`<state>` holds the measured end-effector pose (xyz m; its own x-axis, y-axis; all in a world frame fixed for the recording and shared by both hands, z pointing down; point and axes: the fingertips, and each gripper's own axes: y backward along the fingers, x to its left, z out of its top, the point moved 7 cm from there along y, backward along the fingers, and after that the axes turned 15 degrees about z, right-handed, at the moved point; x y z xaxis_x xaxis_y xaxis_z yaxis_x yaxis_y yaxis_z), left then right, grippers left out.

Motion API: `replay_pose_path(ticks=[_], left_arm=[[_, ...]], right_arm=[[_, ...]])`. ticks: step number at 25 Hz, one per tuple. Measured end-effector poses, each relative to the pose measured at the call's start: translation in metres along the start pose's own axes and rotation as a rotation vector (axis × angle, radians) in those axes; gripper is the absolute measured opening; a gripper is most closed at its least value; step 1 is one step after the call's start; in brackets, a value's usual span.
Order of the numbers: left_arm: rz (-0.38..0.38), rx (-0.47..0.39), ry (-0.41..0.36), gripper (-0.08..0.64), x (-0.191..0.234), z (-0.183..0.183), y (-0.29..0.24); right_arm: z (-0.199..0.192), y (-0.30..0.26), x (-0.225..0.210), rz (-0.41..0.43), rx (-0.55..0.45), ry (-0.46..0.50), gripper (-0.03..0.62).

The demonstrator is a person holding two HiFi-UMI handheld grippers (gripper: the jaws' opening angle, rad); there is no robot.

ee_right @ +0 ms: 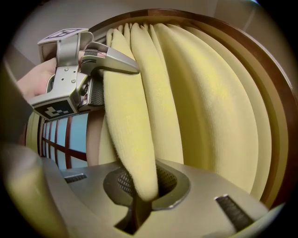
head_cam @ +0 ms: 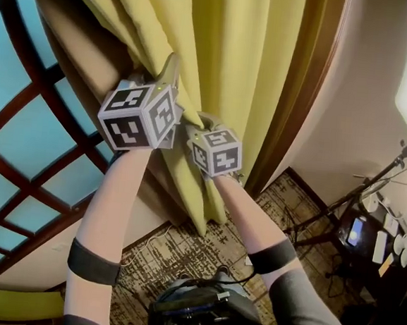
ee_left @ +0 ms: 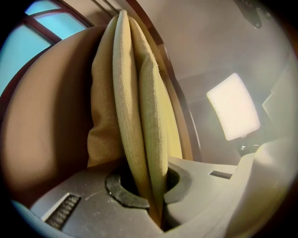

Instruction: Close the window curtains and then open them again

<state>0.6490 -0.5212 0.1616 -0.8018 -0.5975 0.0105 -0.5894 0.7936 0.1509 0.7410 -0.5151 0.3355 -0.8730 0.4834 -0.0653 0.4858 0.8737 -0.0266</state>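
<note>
Leftward, the window (head_cam: 21,142) takes up that side of the scene, its pale blue panes crossed by dark reddish bars. To its right hangs the yellow curtain (head_cam: 227,54), gathered into deep folds against a brown wooden frame (head_cam: 293,109). Below, near the person, lies a patterned carpet (head_cam: 181,252), with a dark stand (head_cam: 341,206) at the right.

Both grippers meet at the curtain's left edge, just beside each other. The left gripper (ee_left: 156,195) sits higher and further left. Its jaws are clenched on a narrow fold of the cloth, which rises upright from between them. The right gripper (ee_right: 139,195) is slightly lower and to the right. Its jaws are pinched on the neighbouring fold, whose rounded end sits in the hollow between them. A bright lamp panel (ee_left: 233,107) glows at the right of the left gripper view.
</note>
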Motion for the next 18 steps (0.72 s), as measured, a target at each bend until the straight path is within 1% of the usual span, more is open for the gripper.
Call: replay_pose_path(ticks=[8,11,15,18], left_arm=[[-0.062,0.023,-0.020,0.003,0.018,-0.004,0.001],[-0.085,0.022,-0.012,0.003,0.024,-0.005,0.000],[-0.083,0.024,-0.007,0.004,0.035,-0.002,0.000],[-0.093,0.031,-0.013,0.005,0.035,-0.004,-0.003]], right_arm=[[-0.003,-0.015,0.012,-0.038,0.066,-0.007,0.031],[-0.003,-0.020,0.015,-0.058,0.079,-0.013,0.031],[-0.001,-0.027,0.017,-0.076,0.103,-0.012,0.031],[-0.003,-0.027,0.014,-0.082,0.116,-0.008,0.031]])
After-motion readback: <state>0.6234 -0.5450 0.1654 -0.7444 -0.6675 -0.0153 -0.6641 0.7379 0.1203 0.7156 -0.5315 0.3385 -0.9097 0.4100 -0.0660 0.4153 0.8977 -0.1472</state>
